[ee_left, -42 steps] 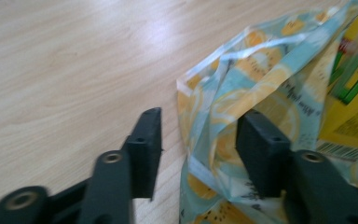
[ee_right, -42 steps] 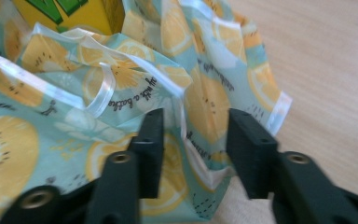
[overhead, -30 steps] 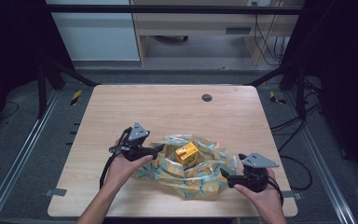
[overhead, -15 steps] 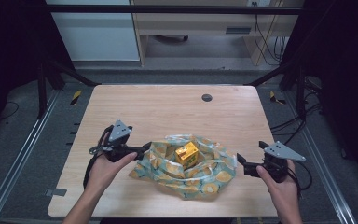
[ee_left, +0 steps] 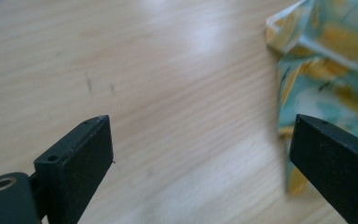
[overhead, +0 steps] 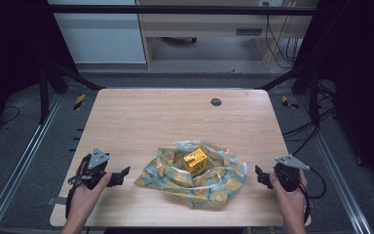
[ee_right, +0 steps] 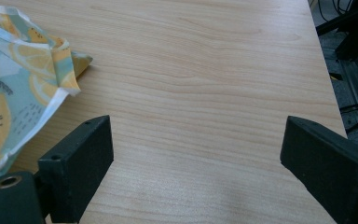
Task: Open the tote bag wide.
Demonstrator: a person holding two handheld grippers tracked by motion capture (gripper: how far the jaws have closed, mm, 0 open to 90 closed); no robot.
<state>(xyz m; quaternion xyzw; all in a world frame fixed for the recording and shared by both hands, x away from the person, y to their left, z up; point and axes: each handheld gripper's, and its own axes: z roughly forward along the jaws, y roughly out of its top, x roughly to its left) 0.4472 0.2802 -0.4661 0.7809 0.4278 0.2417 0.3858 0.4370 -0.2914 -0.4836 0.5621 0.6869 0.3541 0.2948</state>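
Crumpled lemon-print cloth (overhead: 195, 178) on wooden table (overhead: 141, 117), small yellow box (overhead: 195, 161) resting atop. Left gripper (overhead: 121, 172) and right gripper (overhead: 259, 174) flanking it, both released, jaws spread, empty.

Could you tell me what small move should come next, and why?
Probably bring the left tongs in to pinch the cloth's near corner: both tongs are open and apart from it, and the yellow box sits uncovered in its middle.
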